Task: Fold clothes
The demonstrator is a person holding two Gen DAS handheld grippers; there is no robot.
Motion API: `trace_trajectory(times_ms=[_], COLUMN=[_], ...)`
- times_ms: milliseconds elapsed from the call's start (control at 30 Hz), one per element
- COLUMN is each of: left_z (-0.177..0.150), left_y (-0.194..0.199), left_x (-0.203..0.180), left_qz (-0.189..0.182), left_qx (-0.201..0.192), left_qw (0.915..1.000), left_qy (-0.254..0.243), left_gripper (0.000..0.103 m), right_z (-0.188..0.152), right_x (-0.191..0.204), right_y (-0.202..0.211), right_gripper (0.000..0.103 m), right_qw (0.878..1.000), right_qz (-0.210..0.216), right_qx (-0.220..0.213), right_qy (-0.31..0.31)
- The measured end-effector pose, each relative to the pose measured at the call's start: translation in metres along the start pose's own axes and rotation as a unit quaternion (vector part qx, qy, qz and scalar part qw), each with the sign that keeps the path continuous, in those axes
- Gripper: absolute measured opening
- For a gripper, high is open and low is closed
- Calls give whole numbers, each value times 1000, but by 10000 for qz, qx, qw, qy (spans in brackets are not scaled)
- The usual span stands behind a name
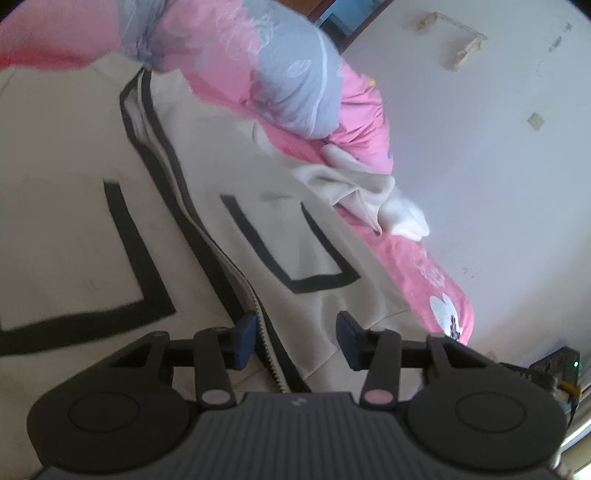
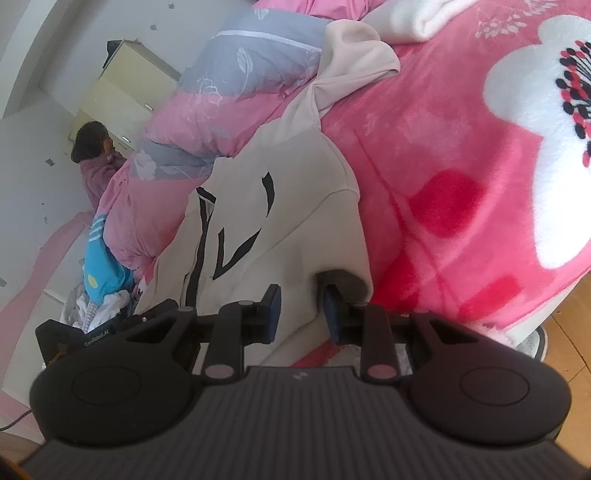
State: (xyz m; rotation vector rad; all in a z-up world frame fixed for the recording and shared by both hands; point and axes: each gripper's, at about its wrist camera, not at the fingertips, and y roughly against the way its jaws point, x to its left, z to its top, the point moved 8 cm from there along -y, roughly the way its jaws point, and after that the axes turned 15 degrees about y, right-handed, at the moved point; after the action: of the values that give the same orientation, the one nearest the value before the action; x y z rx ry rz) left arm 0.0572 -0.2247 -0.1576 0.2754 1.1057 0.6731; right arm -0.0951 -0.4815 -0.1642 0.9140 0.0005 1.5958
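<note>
A cream jacket (image 1: pixel 74 240) with black trim and a zipper (image 1: pixel 236 269) lies spread, front up, on a pink flowered bedspread (image 1: pixel 436 280). My left gripper (image 1: pixel 297 341) hovers open just over the jacket's lower part, with the zipper line running between its blue fingers. One sleeve (image 1: pixel 354 192) lies crumpled toward the bed's edge. In the right wrist view the jacket (image 2: pixel 295 221) drapes toward me, and my right gripper (image 2: pixel 303 312) is shut on a thick fold of its edge. The other sleeve (image 2: pixel 354 55) trails away across the bedspread (image 2: pixel 443 147).
A rolled pink-and-grey quilt (image 1: pixel 288 74) (image 2: pixel 229 92) lies against the jacket's far side. A white cloth (image 1: pixel 406 218) (image 2: pixel 417 14) sits by the sleeve. A person (image 2: pixel 96 155) is beyond the quilt, a heap of clothes (image 2: pixel 99 280) lies beside the bed, and wooden floor (image 2: pixel 569 332) shows at right.
</note>
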Motion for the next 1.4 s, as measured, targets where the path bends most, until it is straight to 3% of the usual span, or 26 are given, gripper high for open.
trace_trajectory(times_ms=[67,167,333,600,800,1000,1067,1133,1167,1300,1400], left_z=[-1,0,11,25,20,9,8,9,10,10,-1], left_y=[-5,-8,-8,-13,-19,-17,-13,-4,2,22,22], left_x=[2,5,5,-4,10,20,17,12,10,-10,-28], left_qz=[-10,177,131,-278,35,284,358,498,593,696,572], left_qx=[75,-8,-157,-98,-47,-100,-183,-447,-644,-1167,-1057], left_qw=[9999,9998,9998,9985,9993,9995,9988,9963,9938,9817,9758], left_qy=[80,-32,22,464,360,-16,-265,-541,-691,-1332,-1826], left_gripper=[35,6,4,4,5,11,19,48,52,52,52], right_z=[0,2,4,9,9,9,9,10,10,13,19], right_x=[0,1,1,1,-2,-5,-4,-5,-5,-9,-6], right_y=[-1,-1,-4,-5,-7,-9,-8,-7,-6,4,13], right_gripper=[25,25,25,25,26,26,26,26,26,26,26], right_qw=[10000,10000,10000,9998,9998,9999,9999,9998,9998,9988,9979], right_qz=[9,30,47,49,-4,-59,-74,-125,-170,-462,-559], right_qx=[-9,-41,-77,-176,-161,-132,-128,-131,-134,-173,-263], right_qy=[-10,-3,-17,-30,-74,-58,-46,-34,-22,60,218])
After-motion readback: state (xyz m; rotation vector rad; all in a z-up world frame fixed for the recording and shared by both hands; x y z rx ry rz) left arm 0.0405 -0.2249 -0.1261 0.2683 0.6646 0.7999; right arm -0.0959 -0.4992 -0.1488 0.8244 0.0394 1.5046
